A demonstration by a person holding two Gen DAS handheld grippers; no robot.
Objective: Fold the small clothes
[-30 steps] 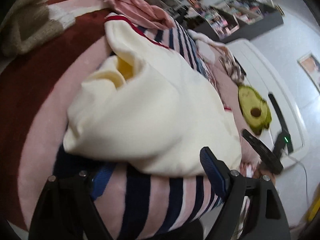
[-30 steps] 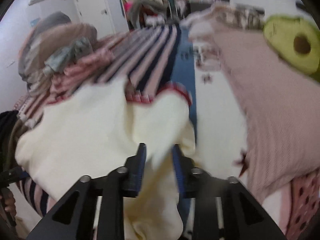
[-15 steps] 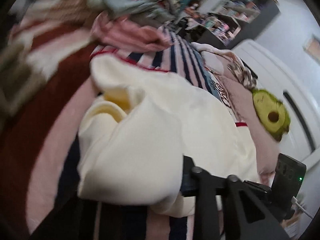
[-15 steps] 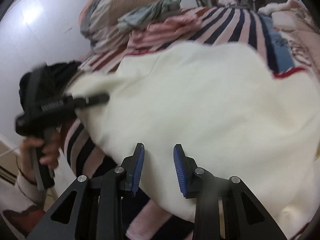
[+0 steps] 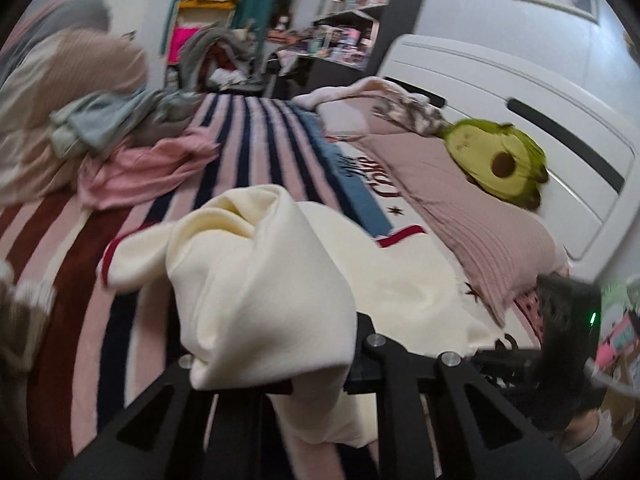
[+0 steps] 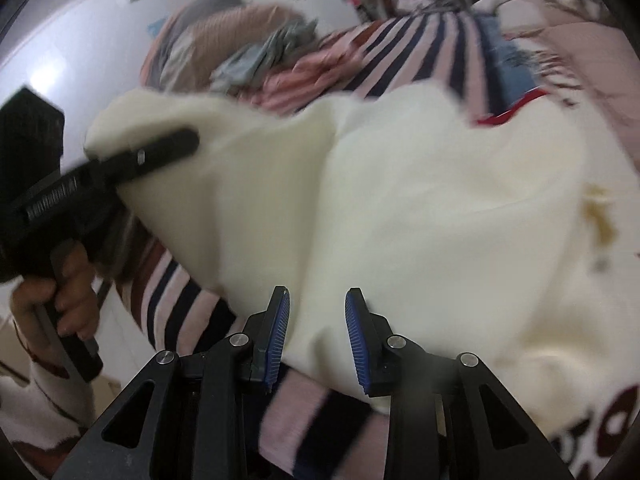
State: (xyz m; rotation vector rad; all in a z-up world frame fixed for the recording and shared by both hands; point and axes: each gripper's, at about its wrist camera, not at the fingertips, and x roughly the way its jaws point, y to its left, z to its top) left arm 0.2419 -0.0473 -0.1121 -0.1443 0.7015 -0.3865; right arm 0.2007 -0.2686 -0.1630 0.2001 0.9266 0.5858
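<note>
The left gripper (image 6: pixel 168 152) is closing on a bunched edge of the cream garment (image 6: pixel 400 208), which it holds raised above the striped bedspread (image 5: pixel 256 136), apparently to carry that side over the rest of the garment as a fold. The right gripper (image 6: pixel 316 332) hovers at the garment's near edge with its blue pads (image 6: pixel 278 328) apart and nothing pinched, seemingly ready to take that edge. The work surface is a bed in a cluttered bedroom, with a heap of unfolded clothes (image 5: pixel 120 140) at its far side, an avocado plush (image 5: pixel 496 160) by a white headboard (image 5: pixel 520 92), and packed shelves (image 5: pixel 344 20) behind.
</note>
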